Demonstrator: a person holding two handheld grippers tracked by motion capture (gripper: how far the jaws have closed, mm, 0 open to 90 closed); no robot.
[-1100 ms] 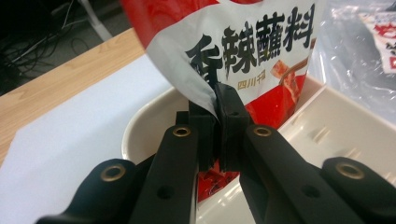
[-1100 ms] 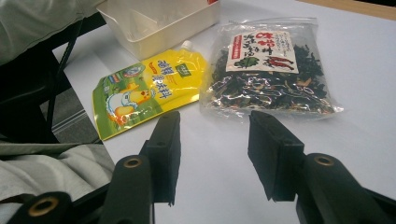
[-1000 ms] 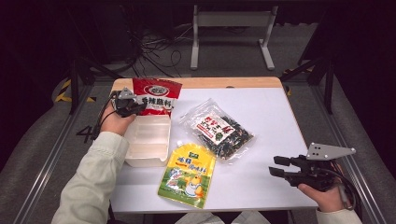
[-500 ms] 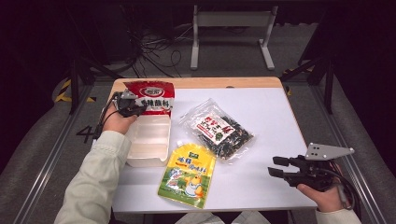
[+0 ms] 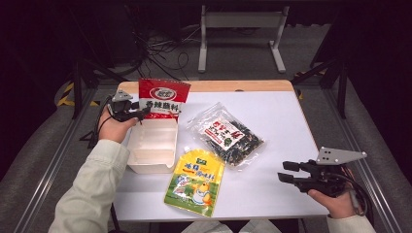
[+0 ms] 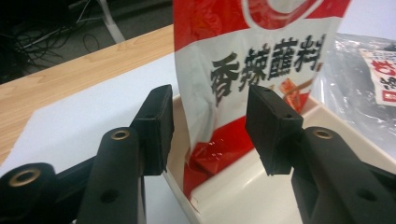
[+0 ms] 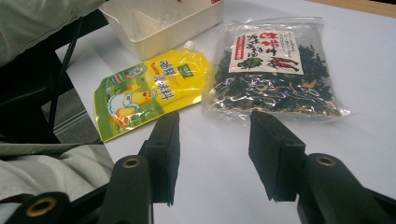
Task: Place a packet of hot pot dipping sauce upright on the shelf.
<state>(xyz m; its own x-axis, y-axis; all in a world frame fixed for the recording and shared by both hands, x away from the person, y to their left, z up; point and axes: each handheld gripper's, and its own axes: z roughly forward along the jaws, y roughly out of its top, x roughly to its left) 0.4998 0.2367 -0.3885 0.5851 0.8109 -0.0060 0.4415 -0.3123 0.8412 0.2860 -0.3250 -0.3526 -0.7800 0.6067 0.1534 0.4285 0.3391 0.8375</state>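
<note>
A red and white snack bag [image 5: 164,97] stands upright at the far end of the open white box [image 5: 150,150]. My left gripper [image 5: 142,113] is at the bag's left edge. In the left gripper view the bag [image 6: 243,70] rises between the jaws of my left gripper [image 6: 210,116], with its foot in the box [image 6: 261,196]. These jaws have just been opening, and the pads stand clear of the bag. My right gripper [image 5: 284,172] hovers open over the table's near right part, holding nothing. In its own view my right gripper [image 7: 215,135] points at the bare white top.
A clear bag of dark dried seaweed [image 5: 227,133] lies mid-table, seen again as the seaweed bag [image 7: 275,74] ahead of the right jaws. A yellow-green spouted pouch [image 5: 194,182] lies near the front edge, beside the box. A wooden strip [image 5: 209,86] borders the table's far side.
The left jaws, shut on the red bag before, have come apart. The bag now stands straighter in the far end of the box. The right hand has not moved.
</note>
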